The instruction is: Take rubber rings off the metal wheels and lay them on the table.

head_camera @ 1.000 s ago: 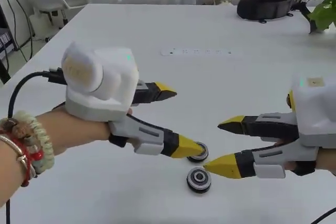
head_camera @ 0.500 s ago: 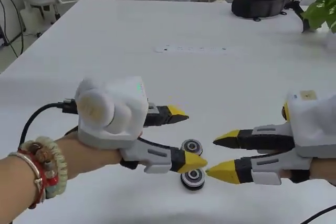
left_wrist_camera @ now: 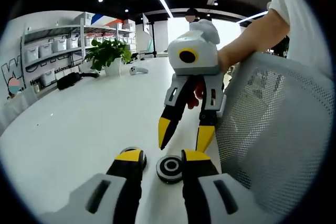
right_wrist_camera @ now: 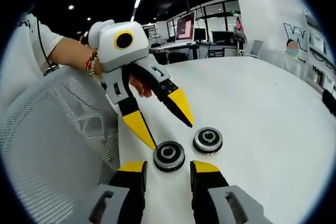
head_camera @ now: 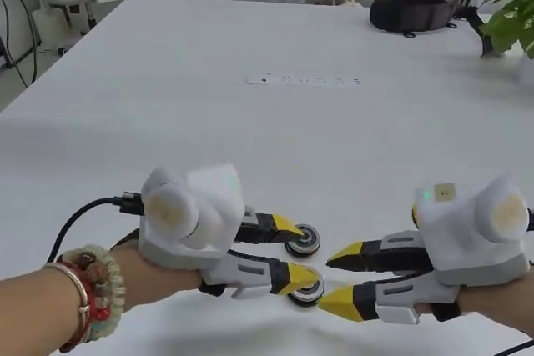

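Face to face over the white table (head_camera: pixel 167 81).
My left gripper (head_camera: pixel 304 252) and right gripper (head_camera: pixel 329 281) both gape unclenched at the nearer metal wheel (right_wrist_camera: pixel 169 156); the second wheel (right_wrist_camera: pixel 208 140) lies just beside it.

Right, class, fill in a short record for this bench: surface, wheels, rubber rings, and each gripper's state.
surface: white table
wheels: near wheel and far wheel, metal, lying flat, apart
rubber rings: on both wheels, none laid on the table
left gripper: open, tips at the wheels
right gripper: open, facing the near wheel
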Available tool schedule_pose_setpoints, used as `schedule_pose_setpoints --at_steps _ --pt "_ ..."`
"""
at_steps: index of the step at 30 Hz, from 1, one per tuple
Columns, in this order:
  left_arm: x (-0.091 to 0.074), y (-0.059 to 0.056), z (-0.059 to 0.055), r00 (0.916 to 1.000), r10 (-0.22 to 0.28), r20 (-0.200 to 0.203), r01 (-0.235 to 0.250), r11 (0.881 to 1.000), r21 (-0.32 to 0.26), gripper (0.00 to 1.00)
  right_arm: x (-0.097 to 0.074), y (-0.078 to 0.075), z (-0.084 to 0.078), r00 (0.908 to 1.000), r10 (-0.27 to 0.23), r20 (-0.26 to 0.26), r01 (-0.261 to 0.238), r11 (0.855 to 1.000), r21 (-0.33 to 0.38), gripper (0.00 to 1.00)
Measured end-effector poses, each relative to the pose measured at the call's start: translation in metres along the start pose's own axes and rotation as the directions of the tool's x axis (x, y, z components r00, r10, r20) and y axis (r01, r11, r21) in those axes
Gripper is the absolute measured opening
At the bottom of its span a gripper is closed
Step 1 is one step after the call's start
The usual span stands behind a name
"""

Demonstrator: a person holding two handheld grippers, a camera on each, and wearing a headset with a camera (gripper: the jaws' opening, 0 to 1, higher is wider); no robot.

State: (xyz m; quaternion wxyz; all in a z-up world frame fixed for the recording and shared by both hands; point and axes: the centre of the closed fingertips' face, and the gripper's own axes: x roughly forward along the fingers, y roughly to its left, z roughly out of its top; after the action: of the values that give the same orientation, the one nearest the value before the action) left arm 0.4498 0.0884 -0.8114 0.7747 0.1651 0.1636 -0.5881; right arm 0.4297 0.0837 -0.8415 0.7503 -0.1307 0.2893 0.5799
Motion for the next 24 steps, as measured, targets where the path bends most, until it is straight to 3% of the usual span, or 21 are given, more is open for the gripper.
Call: schedule_pose_setpoints --at_steps 11,19,24 --pt "0.006 -0.005 -0.017 0.9989 -0.014 -0.045 0.013 1.000 -0.008 0.18 0.010 0.003 -0.010 0.9986 -0.003 -0.054 0.000 0.999 -0.044 0.25" --pt "0.011 -0.014 -0.020 0.9977 -0.044 -0.052 0.043 0.999 -0.014 0.15 0.010 0.000 -0.007 0.9989 -0.016 -0.045 0.015 0.999 -0.037 0.22" --pt "0.011 -0.014 -0.020 0.9978 -0.041 -0.052 0.040 0.999 -0.021 0.12 0.011 -0.001 -0.006 0.9990 -0.021 -0.040 0.020 0.999 -0.034 0.20"
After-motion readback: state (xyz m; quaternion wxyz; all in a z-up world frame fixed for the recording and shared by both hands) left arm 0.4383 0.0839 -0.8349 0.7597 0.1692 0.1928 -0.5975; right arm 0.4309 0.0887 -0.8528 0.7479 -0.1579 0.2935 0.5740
